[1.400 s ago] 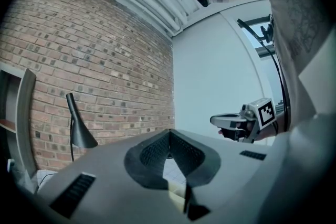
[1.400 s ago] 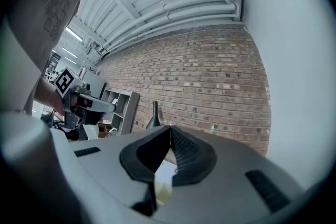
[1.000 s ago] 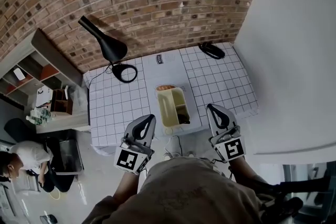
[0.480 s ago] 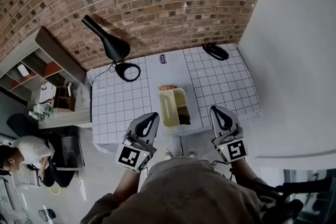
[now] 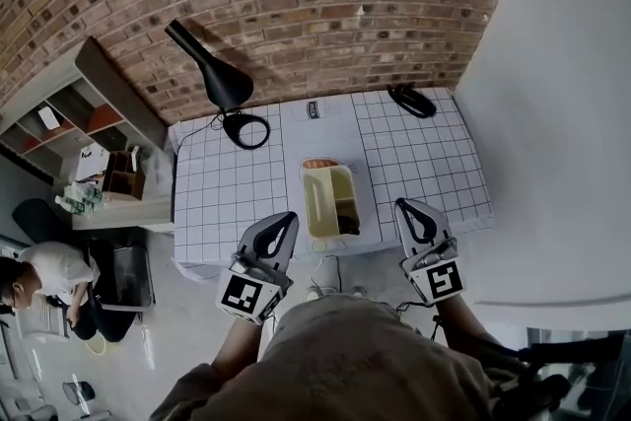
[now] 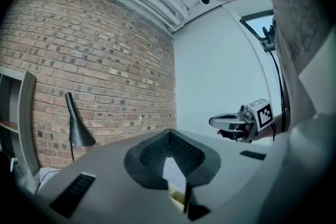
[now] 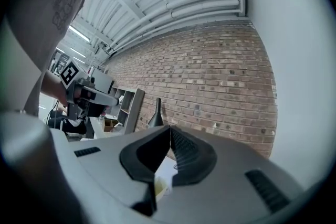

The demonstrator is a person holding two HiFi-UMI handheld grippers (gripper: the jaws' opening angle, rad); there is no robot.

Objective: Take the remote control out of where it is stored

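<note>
A pale yellow storage box [image 5: 325, 202] stands on the table with the white grid cloth [image 5: 227, 202], near its front edge. A dark remote control [image 5: 347, 213] lies inside it, on the right side. My left gripper [image 5: 286, 221] hovers at the front edge, left of the box, shut and empty. My right gripper [image 5: 405, 206] hovers right of the box, also shut and empty. In the left gripper view the jaws [image 6: 169, 134] meet at the tips, with a bit of the yellow box [image 6: 179, 197] below them. The right gripper view shows its jaws [image 7: 170, 129] closed too.
A black desk lamp [image 5: 215, 74] with a round base [image 5: 245, 130] stands at the table's back left by the brick wall. A black object [image 5: 412, 100] lies at the back right. A shelf unit [image 5: 94, 113] and a person [image 5: 44, 291] are to the left.
The head view has shifted slightly, so the table sits a little further right and back in the picture. Both grippers stay shut at the front edge.
</note>
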